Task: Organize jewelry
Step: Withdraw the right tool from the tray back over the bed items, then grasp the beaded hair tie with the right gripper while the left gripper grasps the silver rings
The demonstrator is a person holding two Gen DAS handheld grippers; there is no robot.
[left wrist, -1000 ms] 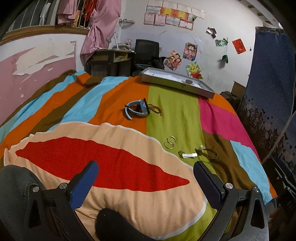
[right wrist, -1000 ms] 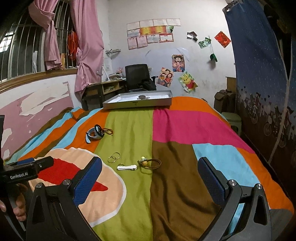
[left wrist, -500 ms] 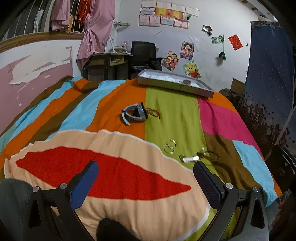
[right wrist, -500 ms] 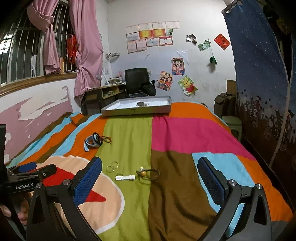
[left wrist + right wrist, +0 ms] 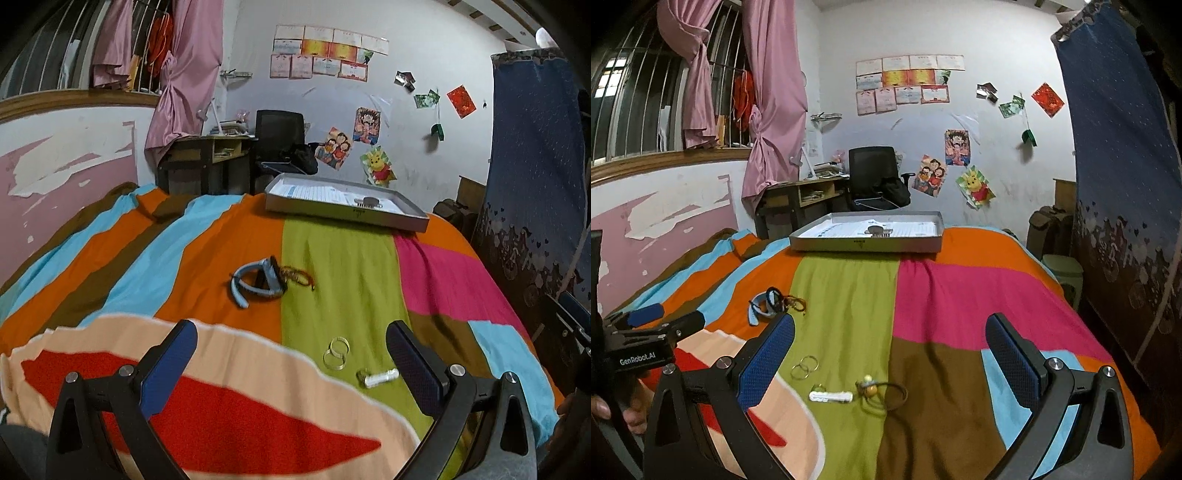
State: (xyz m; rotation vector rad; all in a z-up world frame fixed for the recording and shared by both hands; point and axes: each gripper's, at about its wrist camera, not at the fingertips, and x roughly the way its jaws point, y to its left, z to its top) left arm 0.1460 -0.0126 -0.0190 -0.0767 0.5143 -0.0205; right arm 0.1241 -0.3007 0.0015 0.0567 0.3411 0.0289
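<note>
Hovering over the striped bedspread (image 5: 849, 295), both tongs, left (image 5: 291, 363) and right (image 5: 890, 356), gape released, empty.

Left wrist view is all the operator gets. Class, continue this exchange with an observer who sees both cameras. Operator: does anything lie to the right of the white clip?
Observer: Yes. A dark hair tie with a yellow bead lies just right of the white clip.
Operator: Is the right gripper free?
Observer: It is open and empty.
Operator: Anything beside the bed?
Observer: A green stool stands by its right edge.
</note>
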